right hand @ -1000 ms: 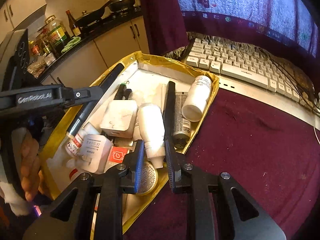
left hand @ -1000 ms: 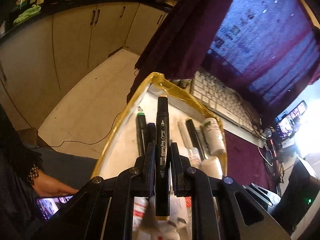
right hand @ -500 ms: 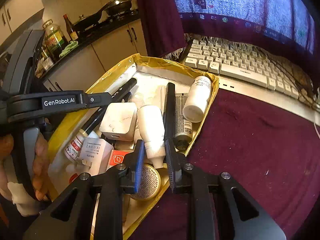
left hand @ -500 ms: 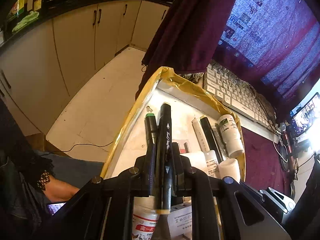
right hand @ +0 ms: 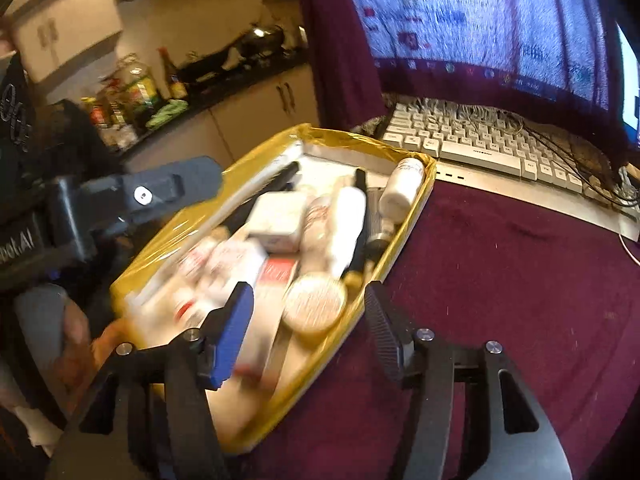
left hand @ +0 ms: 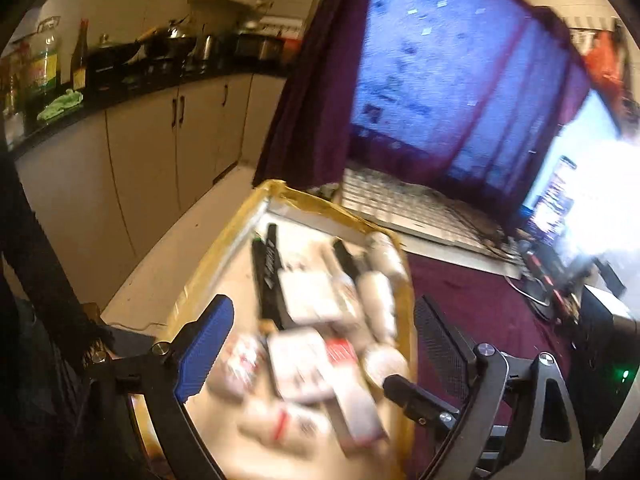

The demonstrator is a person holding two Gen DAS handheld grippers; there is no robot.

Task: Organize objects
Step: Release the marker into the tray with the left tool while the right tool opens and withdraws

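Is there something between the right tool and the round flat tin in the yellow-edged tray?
Nothing visible blocks it. The right tool, jaws opening with nothing between them, sits above the near end of the yellow-edged tray. The round flat tin lies uncovered just ahead of its fingertips, with a white box close on its left.

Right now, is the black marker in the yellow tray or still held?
In the tray. The black marker lies inside the yellow tray; the left hand-held gripper is opening with nothing between its jaws.

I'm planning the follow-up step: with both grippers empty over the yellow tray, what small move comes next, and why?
Probably draw both back from the yellow tray. The left gripper and right gripper, jaws opening, hold nothing, and the black marker lies inside.
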